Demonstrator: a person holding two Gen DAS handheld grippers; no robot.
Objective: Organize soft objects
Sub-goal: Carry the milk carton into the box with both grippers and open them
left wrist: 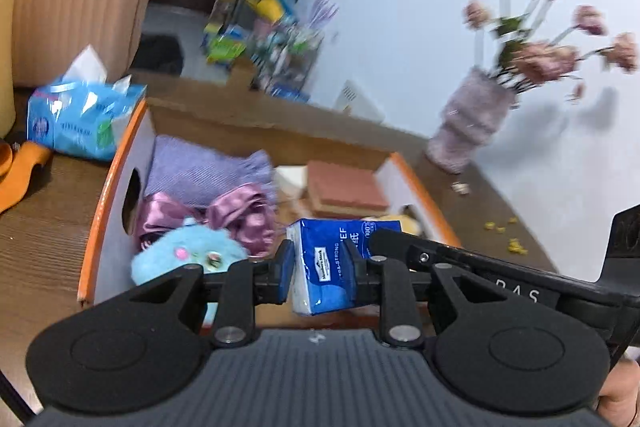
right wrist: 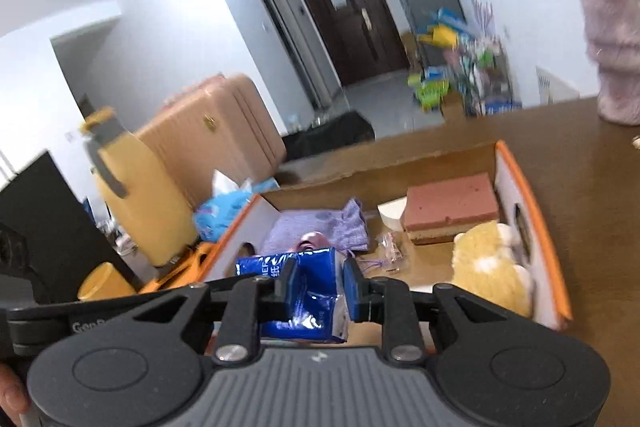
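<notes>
Both grippers hold one blue tissue pack (left wrist: 332,259) over an orange-edged cardboard box (left wrist: 100,195). My left gripper (left wrist: 320,267) is shut on one end of the pack. My right gripper (right wrist: 318,287) is shut on the other end of the pack (right wrist: 304,291). In the box lie a purple cloth (left wrist: 200,171), a shiny purple satin piece (left wrist: 240,215), a light blue plush toy (left wrist: 188,255), a pink sponge block (left wrist: 344,187) and a yellow plush (right wrist: 492,267). The right gripper's body (left wrist: 480,263) crosses the left wrist view.
The box (right wrist: 536,227) sits on a brown wooden table (right wrist: 580,187). A light blue tissue bag (left wrist: 80,119) lies left of the box. A pink vase with flowers (left wrist: 472,123) stands at the far right. A yellow jug (right wrist: 136,195) and a pink suitcase (right wrist: 216,131) stand to the left.
</notes>
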